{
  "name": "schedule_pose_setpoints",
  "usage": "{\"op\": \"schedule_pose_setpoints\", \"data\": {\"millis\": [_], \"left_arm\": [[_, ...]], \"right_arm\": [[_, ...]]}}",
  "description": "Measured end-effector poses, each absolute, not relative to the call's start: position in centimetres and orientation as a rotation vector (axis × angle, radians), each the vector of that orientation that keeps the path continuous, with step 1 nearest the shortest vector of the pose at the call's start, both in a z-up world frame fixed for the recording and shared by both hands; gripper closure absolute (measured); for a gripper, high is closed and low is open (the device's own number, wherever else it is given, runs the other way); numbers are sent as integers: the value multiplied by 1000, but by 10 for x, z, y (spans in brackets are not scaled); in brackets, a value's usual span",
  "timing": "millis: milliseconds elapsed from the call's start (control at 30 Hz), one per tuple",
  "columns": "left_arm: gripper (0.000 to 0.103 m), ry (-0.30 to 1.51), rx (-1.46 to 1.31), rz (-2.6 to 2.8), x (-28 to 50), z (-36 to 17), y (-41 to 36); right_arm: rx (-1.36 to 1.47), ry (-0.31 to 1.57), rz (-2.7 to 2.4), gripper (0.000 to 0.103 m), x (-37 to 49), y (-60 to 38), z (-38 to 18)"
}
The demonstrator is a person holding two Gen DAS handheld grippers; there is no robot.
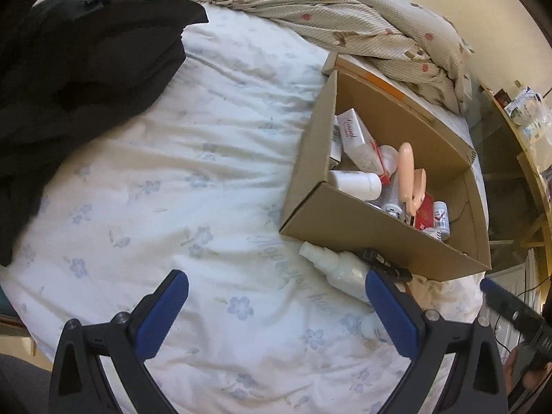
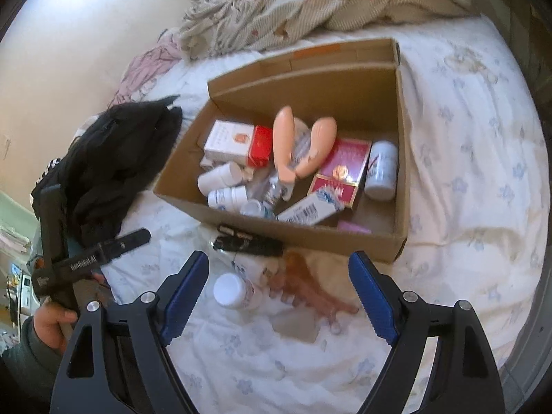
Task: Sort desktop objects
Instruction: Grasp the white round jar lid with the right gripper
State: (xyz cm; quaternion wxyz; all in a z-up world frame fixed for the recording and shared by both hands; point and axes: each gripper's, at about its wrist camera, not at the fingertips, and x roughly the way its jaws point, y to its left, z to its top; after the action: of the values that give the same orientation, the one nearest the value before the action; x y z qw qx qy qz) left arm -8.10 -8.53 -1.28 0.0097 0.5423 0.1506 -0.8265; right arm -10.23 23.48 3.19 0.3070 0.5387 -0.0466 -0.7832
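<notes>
Gaping wide and empty, the left tool (image 1: 276, 314) hangs over bare bed sheet (image 1: 179, 179); the right tool (image 2: 279, 296), also parted and gripping nothing, straddles a white pill bottle (image 2: 234, 291) and amber hair claw (image 2: 307, 289). Most items already fill the cardboard box (image 2: 276, 227); a spray bottle (image 1: 336, 269) and black clip (image 2: 248, 243) remain outside, just beside it.

Open right claw (image 2: 279, 296) hovers over a floral bedsheet (image 2: 465, 179), above a white pill bottle (image 2: 234, 291) and amber hair clip (image 2: 307, 283), near a cardboard box (image 2: 345, 238) of toiletries
</notes>
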Motion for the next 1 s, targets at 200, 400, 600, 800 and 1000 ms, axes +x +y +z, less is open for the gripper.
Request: {"op": "schedule_pose_setpoints", "data": {"millis": [200,400,600,800,1000], "left_arm": [[0,453,1714,-2579,-84,-16,-80],[0,401,1729,-2571,-85,-20,-76],[0,383,1761,-2559,-87,-27,-73],[0,322,1787,-2569,-87,-31,-63],[0,249,1822,-2587,-83,-36,-48]], "right_arm": [[1448,143,-1946,17,-79,181,10],[1474,315,-1874,22,-64,139,-22],[1515,359,-1869,50,-65,130,-39],[1515,240,-1844,58,-69,150,-23],[1460,112,-1876,58,-69,185,10]]}}
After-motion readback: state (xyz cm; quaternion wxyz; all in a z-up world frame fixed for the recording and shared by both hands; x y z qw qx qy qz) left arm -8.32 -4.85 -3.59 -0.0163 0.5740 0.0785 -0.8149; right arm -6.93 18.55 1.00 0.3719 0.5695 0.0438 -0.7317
